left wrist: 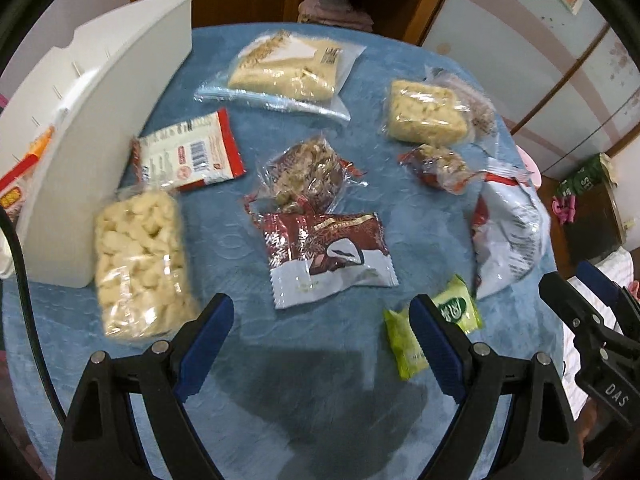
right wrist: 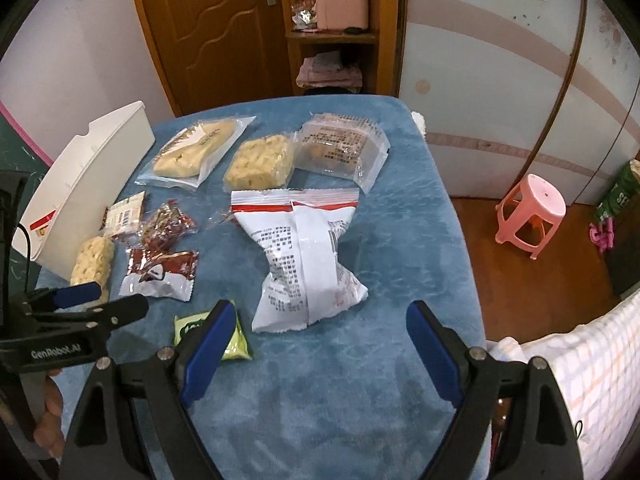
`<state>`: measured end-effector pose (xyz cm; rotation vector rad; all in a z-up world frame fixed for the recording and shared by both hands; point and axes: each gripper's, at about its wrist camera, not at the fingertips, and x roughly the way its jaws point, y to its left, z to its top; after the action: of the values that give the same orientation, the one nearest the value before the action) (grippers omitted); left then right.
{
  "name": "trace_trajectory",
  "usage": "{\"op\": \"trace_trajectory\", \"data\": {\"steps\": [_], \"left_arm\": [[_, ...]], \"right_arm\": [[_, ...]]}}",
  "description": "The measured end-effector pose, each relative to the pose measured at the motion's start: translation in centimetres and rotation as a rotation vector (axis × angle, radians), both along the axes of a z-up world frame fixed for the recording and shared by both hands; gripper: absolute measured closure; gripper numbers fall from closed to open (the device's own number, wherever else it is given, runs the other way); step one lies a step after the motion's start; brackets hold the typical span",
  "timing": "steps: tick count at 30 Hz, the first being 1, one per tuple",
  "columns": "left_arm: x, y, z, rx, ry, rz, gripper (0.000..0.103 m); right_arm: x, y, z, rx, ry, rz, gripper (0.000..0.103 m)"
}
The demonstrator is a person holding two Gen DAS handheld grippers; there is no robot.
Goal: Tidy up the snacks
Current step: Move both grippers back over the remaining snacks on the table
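Several snack packets lie on a blue cloth-covered table point(left wrist: 420, 236). In the left wrist view my left gripper point(left wrist: 322, 316) hangs open above the near edge, just short of a dark red and white packet point(left wrist: 328, 256). A clear bag of pale puffs point(left wrist: 140, 264) lies to its left, and a small green packet point(left wrist: 404, 340) sits by the right finger. In the right wrist view my right gripper point(right wrist: 320, 320) is open, nothing in it, just before a white printed bag with a red strip point(right wrist: 304, 260). The green packet point(right wrist: 236, 344) lies partly behind its left finger.
A white plastic bin point(left wrist: 96, 132) stands on the table's left side with a packet inside. Further back lie pale rice-cake packs point(right wrist: 258, 166) and a clear zip bag point(left wrist: 284, 68). A pink stool point(right wrist: 532, 212) stands on the wooden floor to the right.
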<state>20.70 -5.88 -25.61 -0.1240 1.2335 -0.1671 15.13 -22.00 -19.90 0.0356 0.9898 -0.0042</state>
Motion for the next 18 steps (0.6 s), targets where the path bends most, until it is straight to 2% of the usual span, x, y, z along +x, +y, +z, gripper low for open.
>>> {"op": "trace_trajectory", "data": {"steps": [10,18], "left_arm": [[2.4,-1.0,-2.6,-0.016,0.04,0.03,0.014],[3.9,-2.1,-3.2,0.022,0.019,0.062,0.014]], "right_arm": [[2.4,1.0,-1.6,-0.047,0.027,0.006,0.015],[3.4,0.8,-3.3,-0.04,0.069,0.001,0.015]]}}
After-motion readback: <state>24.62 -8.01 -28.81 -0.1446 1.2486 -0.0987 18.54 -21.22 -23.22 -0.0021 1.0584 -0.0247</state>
